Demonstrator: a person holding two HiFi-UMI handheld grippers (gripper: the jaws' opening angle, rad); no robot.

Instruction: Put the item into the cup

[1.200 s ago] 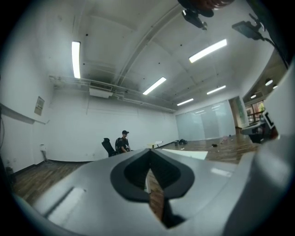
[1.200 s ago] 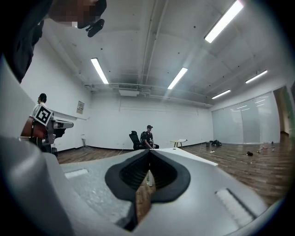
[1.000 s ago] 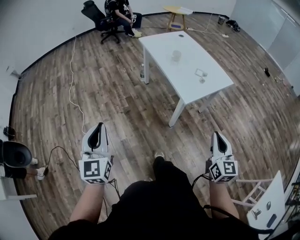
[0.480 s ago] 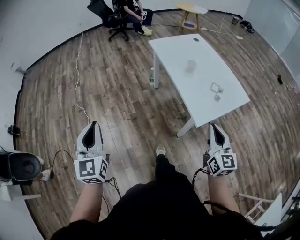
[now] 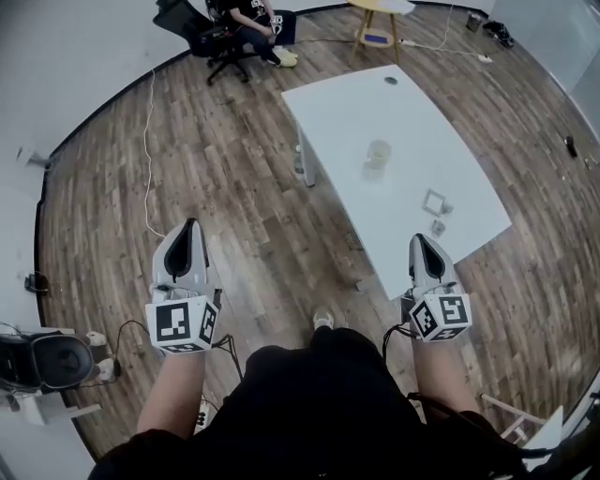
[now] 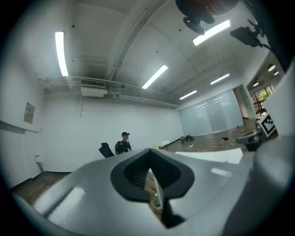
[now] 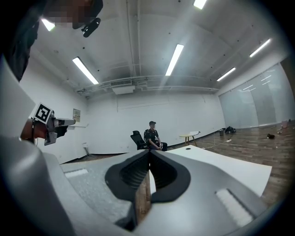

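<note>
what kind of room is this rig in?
Likely a big, sparsely furnished office or lab: wood floor, one white table, a person seated on an office chair by the wall, strip lights overhead.

Left tool (image 5: 190, 232) and right tool (image 5: 422, 244) — both closed, empty, held forward at waist.

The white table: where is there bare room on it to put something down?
Most of the table is bare: the wide strip between the cup and its left edge, and the near corner, this side of the small items. Only the right side, where those items cluster, is crowded.
</note>
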